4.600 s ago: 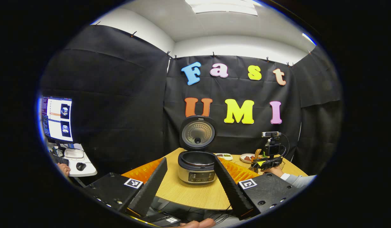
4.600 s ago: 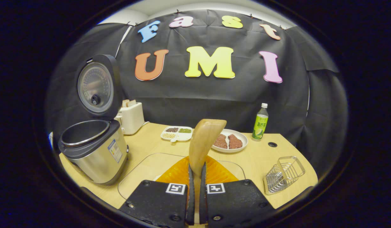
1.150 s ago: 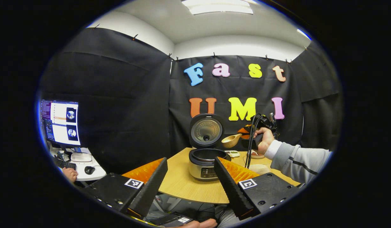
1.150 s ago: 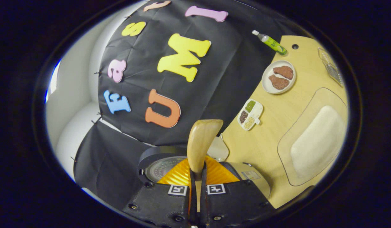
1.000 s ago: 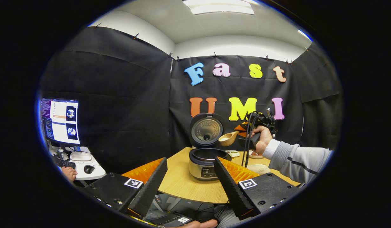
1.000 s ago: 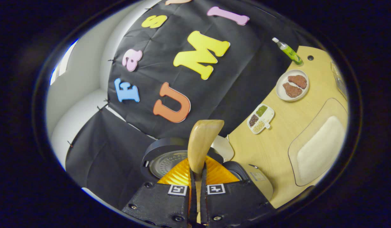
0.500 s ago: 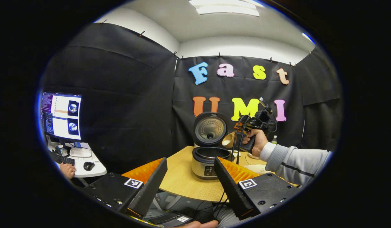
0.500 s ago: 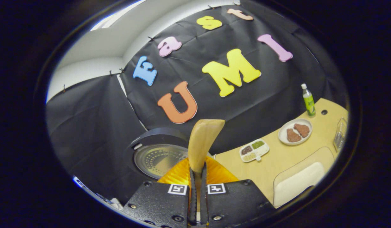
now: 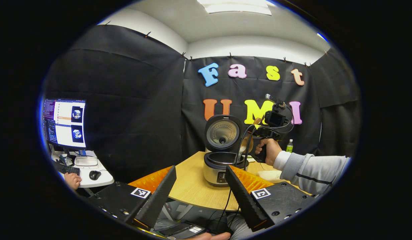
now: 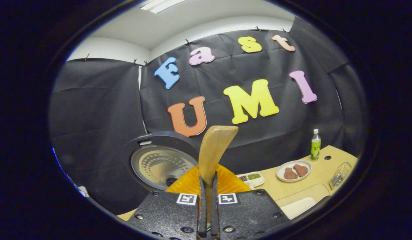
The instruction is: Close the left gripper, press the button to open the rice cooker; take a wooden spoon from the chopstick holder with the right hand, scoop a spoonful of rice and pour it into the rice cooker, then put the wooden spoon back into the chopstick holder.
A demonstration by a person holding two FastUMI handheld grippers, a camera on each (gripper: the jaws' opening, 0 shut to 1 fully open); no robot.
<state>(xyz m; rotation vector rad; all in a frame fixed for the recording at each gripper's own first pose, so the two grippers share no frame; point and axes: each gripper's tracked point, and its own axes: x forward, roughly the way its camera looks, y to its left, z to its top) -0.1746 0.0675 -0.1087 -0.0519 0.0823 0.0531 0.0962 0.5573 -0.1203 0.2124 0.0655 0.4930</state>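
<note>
1. Ceiling light panel (image 9: 238, 6) glares white overhead; the booth is evenly bright.
2. Both views are sharp.
3. Fisheye bends the edges.
4. Rice cooker lid (image 10: 158, 164) shows soft sheen.

Wooden spoon (image 10: 215, 150) seen from its back only, bowl facing away, so contents cannot be told; handle swallowed between the right gripper (image 10: 207, 213) fingers at bottom centre. Rice cooker (image 10: 159, 165) pot cut off behind the gripper body, just the raised lid visible at lower left. Tray of rice (image 10: 299, 201) clipped at lower right. Chopstick holder (image 10: 339, 180) squeezed against the right edge, too small to detail. In the left gripper view, spoon (image 9: 247, 144) largely masked by cables right of centre; monitor (image 9: 64, 123) content at far left too small to make out; hand (image 9: 209, 236) clipped at the bottom edge.
</note>
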